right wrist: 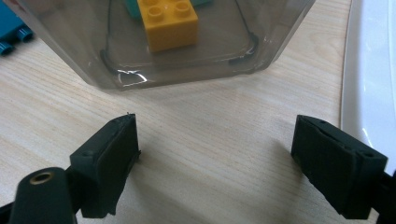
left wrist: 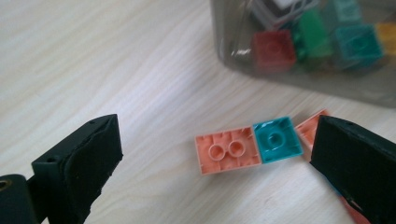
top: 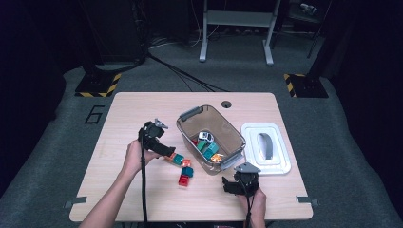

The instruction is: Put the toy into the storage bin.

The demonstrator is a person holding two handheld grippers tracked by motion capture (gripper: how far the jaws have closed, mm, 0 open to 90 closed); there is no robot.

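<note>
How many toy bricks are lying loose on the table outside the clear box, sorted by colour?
Orange bricks: 2
Teal bricks: 2
Red brick: 1
Total: 5 loose bricks, as far as the high view shows.

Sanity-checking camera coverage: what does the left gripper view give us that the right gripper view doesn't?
Left gripper view: a peach brick lying studs-down against a teal brick on the table, between the left gripper's open jaws; a red brick and green brick inside the bin. Right gripper view: a yellow brick in the bin, the white lid's edge, the right gripper open over bare wood. Both: the clear bin and wooden tabletop.
</note>
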